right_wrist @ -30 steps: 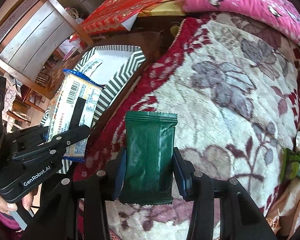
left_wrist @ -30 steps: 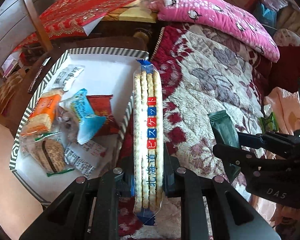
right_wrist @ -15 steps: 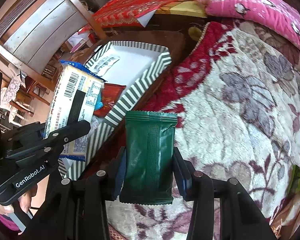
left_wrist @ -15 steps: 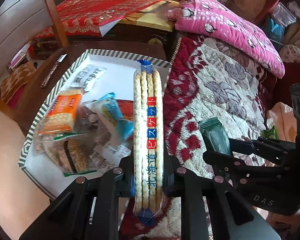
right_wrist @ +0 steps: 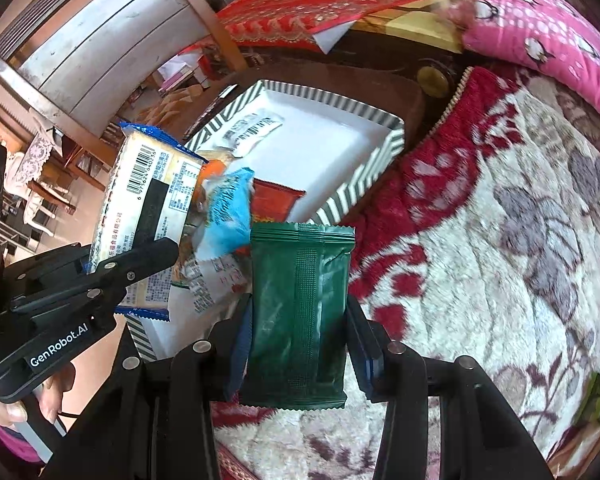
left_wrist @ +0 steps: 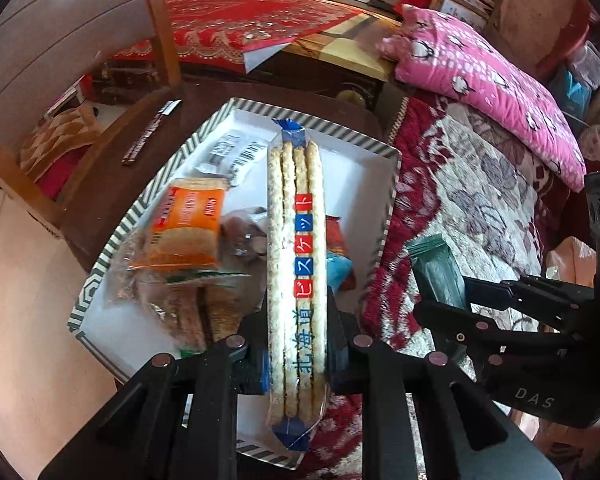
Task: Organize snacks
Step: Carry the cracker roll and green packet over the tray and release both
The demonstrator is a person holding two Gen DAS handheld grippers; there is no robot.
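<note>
At nine o'clock in the left wrist view, the striped tray (left_wrist: 100, 264) sits on the dark bench (left_wrist: 204, 100), holding an orange cracker pack (left_wrist: 186, 226), a white sachet (left_wrist: 230, 156) and other wrapped snacks. At centre, the left tongs (left_wrist: 297, 344) are clamped narrowly on a long biscuit packet (left_wrist: 296, 256), which stands edge-on above the tray's three o'clock side. Toward three o'clock, over the floral blanket (left_wrist: 480, 200), the right tongs (right_wrist: 298, 344) grip a dark green sachet (right_wrist: 300, 312) by its sides, pads pressing the wrapper, just beside the tray's rim.
</note>
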